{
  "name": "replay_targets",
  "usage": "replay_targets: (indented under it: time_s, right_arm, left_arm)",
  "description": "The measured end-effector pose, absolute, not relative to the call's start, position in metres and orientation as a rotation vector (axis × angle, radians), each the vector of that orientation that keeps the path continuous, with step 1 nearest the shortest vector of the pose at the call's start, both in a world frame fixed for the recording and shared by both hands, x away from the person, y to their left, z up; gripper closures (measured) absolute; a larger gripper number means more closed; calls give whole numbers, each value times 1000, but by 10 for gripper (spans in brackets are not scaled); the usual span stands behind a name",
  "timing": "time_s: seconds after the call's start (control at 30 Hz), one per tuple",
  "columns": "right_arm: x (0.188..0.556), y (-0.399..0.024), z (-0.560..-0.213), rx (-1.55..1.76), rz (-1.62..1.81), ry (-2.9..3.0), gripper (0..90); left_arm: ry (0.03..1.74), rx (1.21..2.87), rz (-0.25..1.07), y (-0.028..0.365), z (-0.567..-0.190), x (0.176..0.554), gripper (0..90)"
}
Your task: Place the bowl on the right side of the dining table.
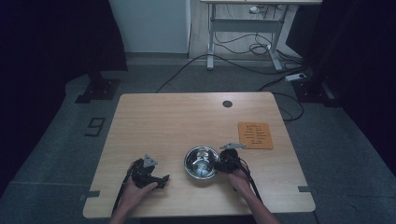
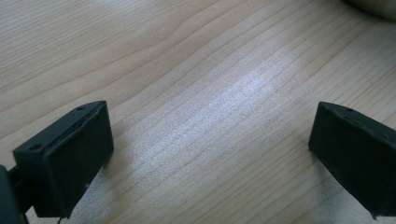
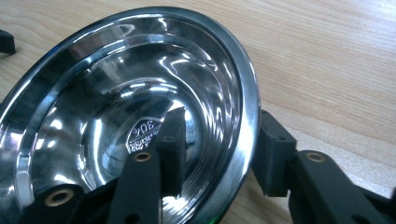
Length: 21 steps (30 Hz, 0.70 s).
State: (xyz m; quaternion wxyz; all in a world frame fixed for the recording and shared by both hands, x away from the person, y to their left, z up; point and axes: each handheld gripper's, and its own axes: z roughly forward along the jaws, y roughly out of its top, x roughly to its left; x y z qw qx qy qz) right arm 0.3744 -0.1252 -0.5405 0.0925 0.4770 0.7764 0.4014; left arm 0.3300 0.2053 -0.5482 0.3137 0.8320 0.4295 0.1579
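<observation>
A shiny steel bowl (image 1: 201, 162) stands upright on the wooden table (image 1: 187, 116), near its front edge. My right gripper (image 1: 217, 165) is at the bowl's right side and straddles the rim. In the right gripper view one jaw reaches inside the bowl (image 3: 140, 93) and the other sits outside against the rim; the inner pad stands off the wall, so this gripper (image 3: 224, 154) is open. My left gripper (image 1: 163, 181) rests low over bare wood to the left of the bowl, its jaws (image 2: 210, 154) wide apart with nothing between them. A sliver of the bowl (image 2: 373, 7) shows at that view's top right.
An orange-brown mat (image 1: 255, 135) with pale markings lies behind the bowl on the right. A dark round cable hole (image 1: 227, 103) sits near the table's far edge. Beyond the table stand a desk frame (image 1: 243, 28) and loose floor cables (image 1: 280, 79).
</observation>
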Motion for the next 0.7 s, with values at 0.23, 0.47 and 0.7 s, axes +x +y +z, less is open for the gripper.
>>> replay_targets:
  time_s: [0.23,0.47,0.7]
  right_arm:
    - [376,-125,-543,1463,1177,2322,716]
    - [378,-126,-543,1510,1193,2314,811]
    - [382,-133,-544,1601,1257,2307,850]
  left_arm:
    - [1132,2194,416,205,-548,330,0]
    - [1132,2193,416,205,-548,330,0]
    - [1133,2193,416,205,-548,330,0]
